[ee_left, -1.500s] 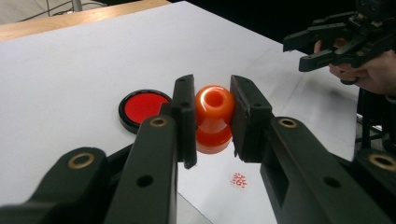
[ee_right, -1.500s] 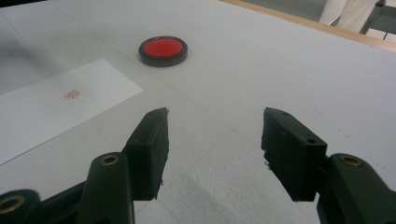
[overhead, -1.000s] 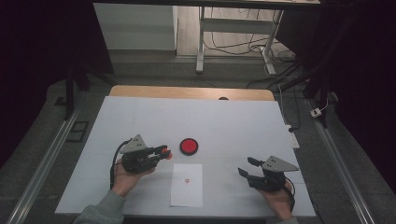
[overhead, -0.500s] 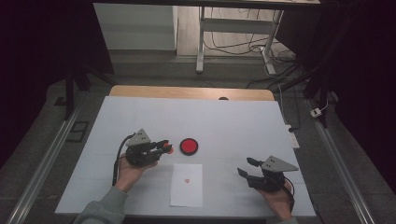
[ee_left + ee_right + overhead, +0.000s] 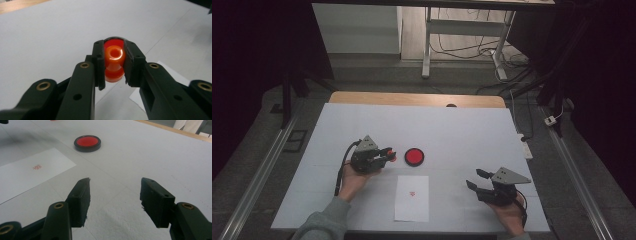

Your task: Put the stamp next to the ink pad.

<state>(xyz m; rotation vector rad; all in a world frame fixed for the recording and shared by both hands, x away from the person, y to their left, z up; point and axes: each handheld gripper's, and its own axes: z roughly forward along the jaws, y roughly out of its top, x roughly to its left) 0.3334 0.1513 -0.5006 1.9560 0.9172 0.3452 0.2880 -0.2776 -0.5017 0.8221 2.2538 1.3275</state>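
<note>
My left gripper (image 5: 388, 153) is shut on a small orange stamp (image 5: 114, 56), its jaws pressing on both sides. It hovers just left of a round red ink pad (image 5: 414, 156) with a black rim, and the stamp points toward the pad. In the left gripper view the pad's red face (image 5: 109, 43) lies right behind the stamp. A white sheet of paper (image 5: 412, 205) lies near the table's front edge, with a small red mark (image 5: 412, 192) on it. My right gripper (image 5: 473, 178) rests at the front right, open with nothing between its jaws (image 5: 115, 181).
The white tabletop (image 5: 452, 130) has a wooden strip (image 5: 412, 99) along its far edge. Metal rails run down both sides of the table. Beyond it stand table legs and loose cables (image 5: 472, 45) on the floor.
The left gripper has moved away from the person with the orange stamp, from beside the paper's top corner to level with the ink pad. The right gripper has stayed still.
</note>
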